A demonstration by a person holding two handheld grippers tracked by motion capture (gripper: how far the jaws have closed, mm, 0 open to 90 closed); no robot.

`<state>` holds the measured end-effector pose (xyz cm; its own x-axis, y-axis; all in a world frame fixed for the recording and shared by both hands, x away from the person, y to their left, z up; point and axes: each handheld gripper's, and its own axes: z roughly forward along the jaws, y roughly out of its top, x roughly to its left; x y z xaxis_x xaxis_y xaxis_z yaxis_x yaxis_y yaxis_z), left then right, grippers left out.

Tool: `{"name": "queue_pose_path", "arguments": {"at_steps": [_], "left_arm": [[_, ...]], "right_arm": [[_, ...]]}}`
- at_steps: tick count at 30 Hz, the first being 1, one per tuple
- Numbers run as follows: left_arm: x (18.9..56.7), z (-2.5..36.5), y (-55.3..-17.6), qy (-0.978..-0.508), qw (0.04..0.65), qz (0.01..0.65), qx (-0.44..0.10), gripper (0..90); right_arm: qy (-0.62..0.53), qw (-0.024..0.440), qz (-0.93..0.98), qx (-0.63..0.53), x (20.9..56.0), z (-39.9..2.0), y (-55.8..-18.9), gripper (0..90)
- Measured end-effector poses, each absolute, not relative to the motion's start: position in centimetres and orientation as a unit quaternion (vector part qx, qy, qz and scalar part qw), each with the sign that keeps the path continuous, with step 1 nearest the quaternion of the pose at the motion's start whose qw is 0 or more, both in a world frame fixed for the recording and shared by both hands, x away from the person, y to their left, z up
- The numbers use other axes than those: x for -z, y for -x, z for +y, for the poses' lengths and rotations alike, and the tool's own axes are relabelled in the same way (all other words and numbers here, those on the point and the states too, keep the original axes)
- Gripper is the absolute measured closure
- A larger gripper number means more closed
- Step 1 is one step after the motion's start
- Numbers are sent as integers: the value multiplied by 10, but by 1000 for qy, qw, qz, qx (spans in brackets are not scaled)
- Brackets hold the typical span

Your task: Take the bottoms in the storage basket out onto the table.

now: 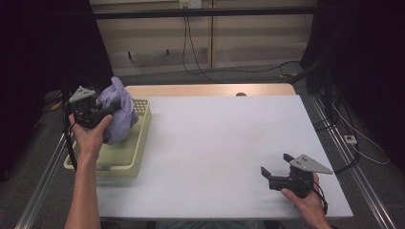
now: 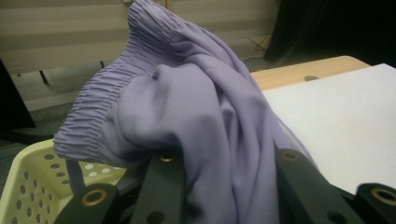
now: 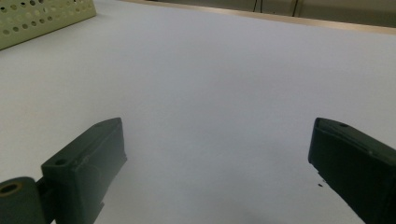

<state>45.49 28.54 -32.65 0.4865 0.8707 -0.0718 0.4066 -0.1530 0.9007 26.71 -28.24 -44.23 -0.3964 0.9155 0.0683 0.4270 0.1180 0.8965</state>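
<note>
Lilac garment [image 2: 196, 107] — in left gripper [image 1: 102, 113]

Covering the left jaws' tips and part of the basket [image 1: 138, 157]: cloth [image 1: 119, 112], running off the frame bottom in the left gripper view. Hiding under the hand: basket's near-left rim.

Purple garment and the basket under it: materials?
Purple garment: looks like thin woven fabric, matte; soft draping folds and a shirred elastic band. Basket: likely moulded plastic, pale yellow, slightly glossy, with rigid walls and rows of punched holes.
</note>
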Motion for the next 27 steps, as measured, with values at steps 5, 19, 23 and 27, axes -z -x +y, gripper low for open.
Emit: {"name": "queue_pose_path", "arguments": {"at_steps": [5,19,23,27], "left_arm": [[323,286,-453,-717,481,442,-243,741],[307,280,-443,-712,498,422,-258,739],[302,277,-439,-708,506,417,-263,738],[296,275,-435,-707,507,414,-268,738]], "right_arm": [[-481,265,699,-459,442,-282,-267,41],[-480,265,699,-459,442,-282,-267,41],[-480,266,699,-459,442,-282,-267,41],[-480,265,699,-459,442,-282,-267,41]]}}
